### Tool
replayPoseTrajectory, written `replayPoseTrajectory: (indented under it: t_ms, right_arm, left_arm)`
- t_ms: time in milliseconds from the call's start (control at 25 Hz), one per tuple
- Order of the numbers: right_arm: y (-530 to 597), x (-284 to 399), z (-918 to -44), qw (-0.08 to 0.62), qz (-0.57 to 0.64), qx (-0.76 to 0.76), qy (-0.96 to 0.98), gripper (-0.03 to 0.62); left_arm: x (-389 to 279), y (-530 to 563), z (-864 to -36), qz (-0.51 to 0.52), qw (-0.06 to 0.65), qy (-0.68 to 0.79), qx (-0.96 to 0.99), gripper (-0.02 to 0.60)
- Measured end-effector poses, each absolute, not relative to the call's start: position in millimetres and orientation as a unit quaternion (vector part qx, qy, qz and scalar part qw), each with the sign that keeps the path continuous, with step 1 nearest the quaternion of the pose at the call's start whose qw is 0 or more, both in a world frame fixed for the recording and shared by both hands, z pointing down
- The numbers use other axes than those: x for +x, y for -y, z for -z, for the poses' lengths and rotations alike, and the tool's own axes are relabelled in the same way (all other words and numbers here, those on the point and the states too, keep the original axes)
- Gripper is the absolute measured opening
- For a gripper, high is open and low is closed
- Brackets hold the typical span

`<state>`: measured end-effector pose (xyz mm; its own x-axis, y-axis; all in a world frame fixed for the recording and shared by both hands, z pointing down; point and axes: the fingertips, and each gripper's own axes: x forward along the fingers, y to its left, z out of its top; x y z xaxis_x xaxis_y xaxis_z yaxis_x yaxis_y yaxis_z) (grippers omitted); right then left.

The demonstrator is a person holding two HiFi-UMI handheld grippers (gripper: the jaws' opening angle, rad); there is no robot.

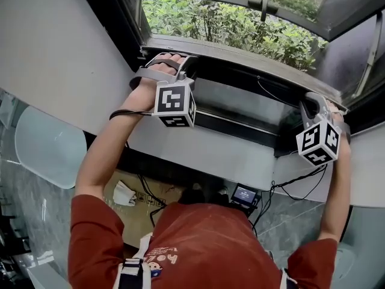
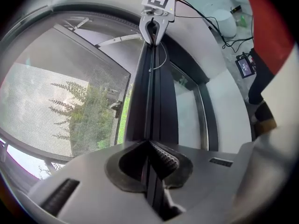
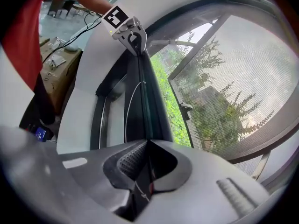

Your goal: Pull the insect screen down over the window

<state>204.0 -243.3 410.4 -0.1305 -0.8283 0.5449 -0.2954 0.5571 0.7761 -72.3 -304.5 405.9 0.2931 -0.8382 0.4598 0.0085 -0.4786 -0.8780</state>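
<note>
Left gripper [image 2: 150, 158]: I read jaws clamped on insect screen pull bar [image 2: 154, 101] | right gripper [image 3: 142, 164]: jaws clamped on same bar | bar spans window between grippers | mesh [image 3: 233, 87] stretched alongside.

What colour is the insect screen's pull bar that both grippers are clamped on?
Black. The pull bar shows best in the left gripper view, running straight away from the gripper.
</note>
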Motion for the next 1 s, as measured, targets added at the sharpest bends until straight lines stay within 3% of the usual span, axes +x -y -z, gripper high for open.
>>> replayPoseTrajectory:
  t_ms: [1000]
  right_arm:
    - [247.3, 202.9, -408.9, 0.459, 0.154, 0.412, 0.772, 0.040]
  left_arm:
    - [-72.9, 306.2, -408.9, 0.564, 0.374, -0.238, -0.697, 0.018]
